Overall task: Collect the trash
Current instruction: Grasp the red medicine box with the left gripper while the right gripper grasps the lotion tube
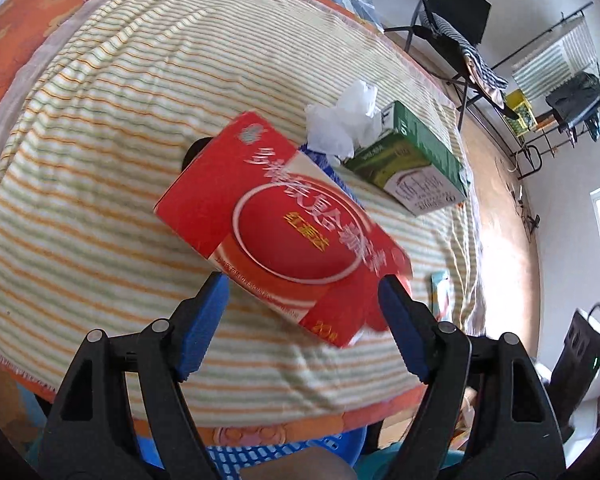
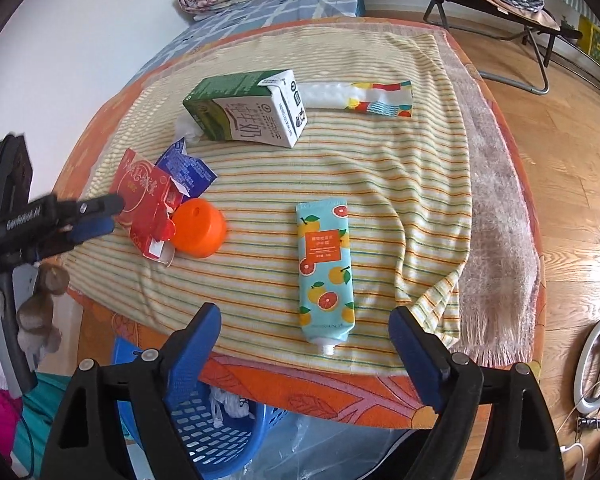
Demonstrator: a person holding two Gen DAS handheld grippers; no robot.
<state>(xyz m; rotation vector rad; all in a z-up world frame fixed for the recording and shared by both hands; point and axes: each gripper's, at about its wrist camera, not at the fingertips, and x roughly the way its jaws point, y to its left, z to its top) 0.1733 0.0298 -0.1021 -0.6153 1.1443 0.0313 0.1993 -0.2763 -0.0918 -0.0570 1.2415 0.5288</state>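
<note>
A red carton (image 1: 276, 224) lies on the striped towel (image 1: 100, 140), its near end between the wide-apart blue fingers of my open left gripper (image 1: 304, 312). In the right wrist view the same red carton (image 2: 146, 200) has its flap torn open, with the left gripper (image 2: 108, 216) at it. Behind it lie a blue wrapper (image 2: 188, 172), crumpled white tissue (image 1: 344, 120) and a green-and-white milk carton (image 2: 248, 108). An orange cap (image 2: 200, 228) and a fruit-print tube (image 2: 326, 268) lie nearer. My right gripper (image 2: 304, 344) is open and empty above the table's near edge.
A blue basket (image 2: 216, 432) with white trash in it stands below the table's near edge. A colourful paper sleeve (image 2: 376, 98) lies at the far side. A folding chair (image 2: 496, 4) and a wooden floor (image 2: 572, 160) are to the right.
</note>
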